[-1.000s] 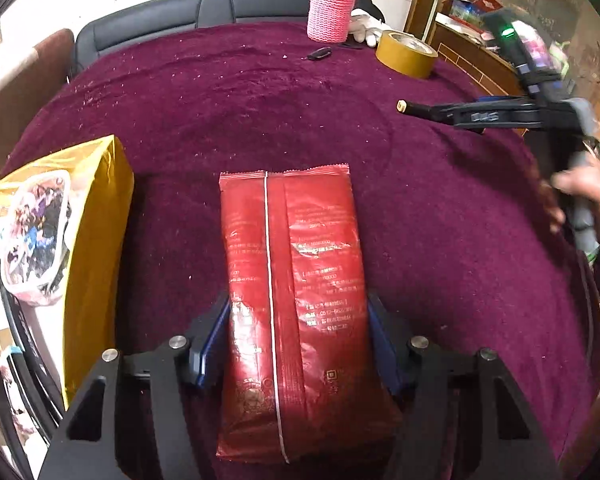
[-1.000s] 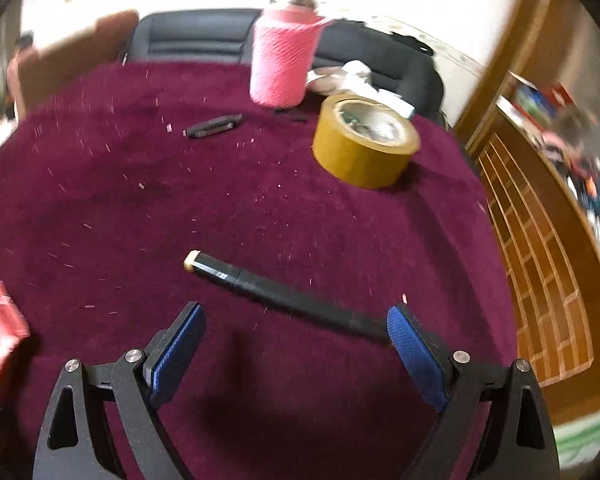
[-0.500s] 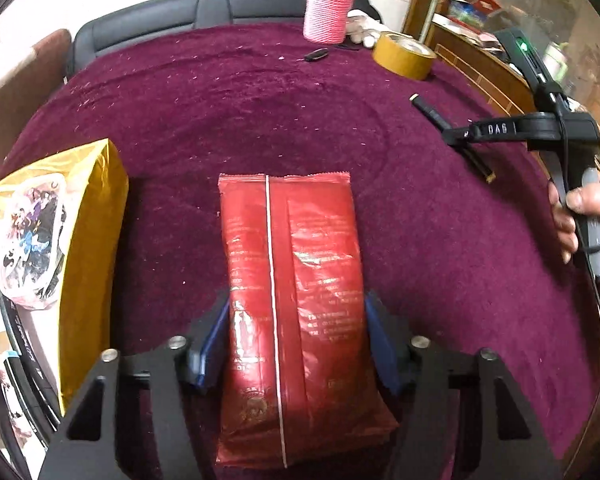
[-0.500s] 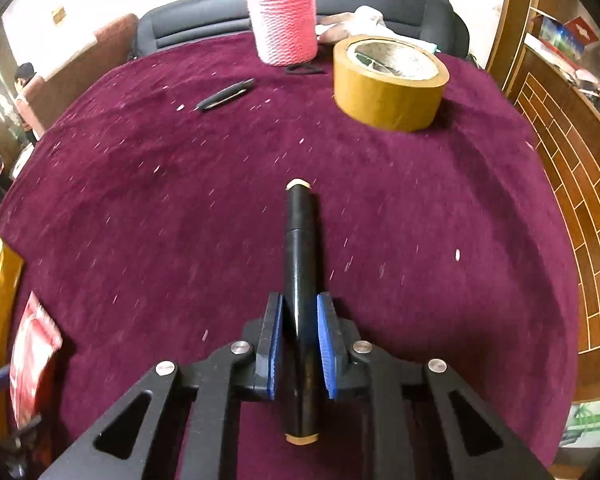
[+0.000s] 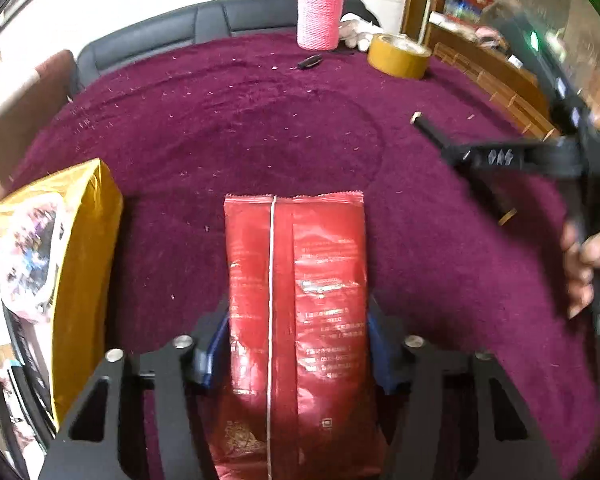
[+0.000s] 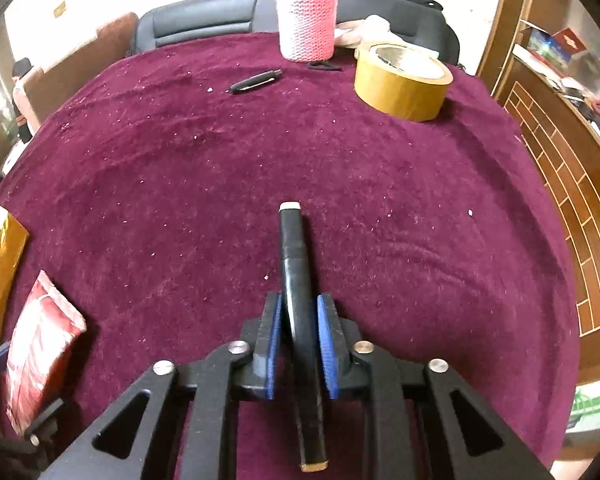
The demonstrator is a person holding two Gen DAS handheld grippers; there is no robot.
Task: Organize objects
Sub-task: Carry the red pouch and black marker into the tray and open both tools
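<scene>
Left wrist view shows the left gripper [image 5: 296,344] with its blue pads pressed against both sides of a shiny red foil snack packet [image 5: 296,312], which lies lengthwise on a round table covered in dark maroon velvet cloth [image 5: 220,140]; a yellow foil bag [image 5: 80,260] lies left of the packet. Right wrist view shows the right gripper [image 6: 299,344] closed narrowly on a slim black pen with gold ends [image 6: 296,280], far right of the packet [image 6: 36,356], with a roll of tan packing tape [image 6: 402,80] and a pink knitted bottle cover [image 6: 308,24] beyond it.
</scene>
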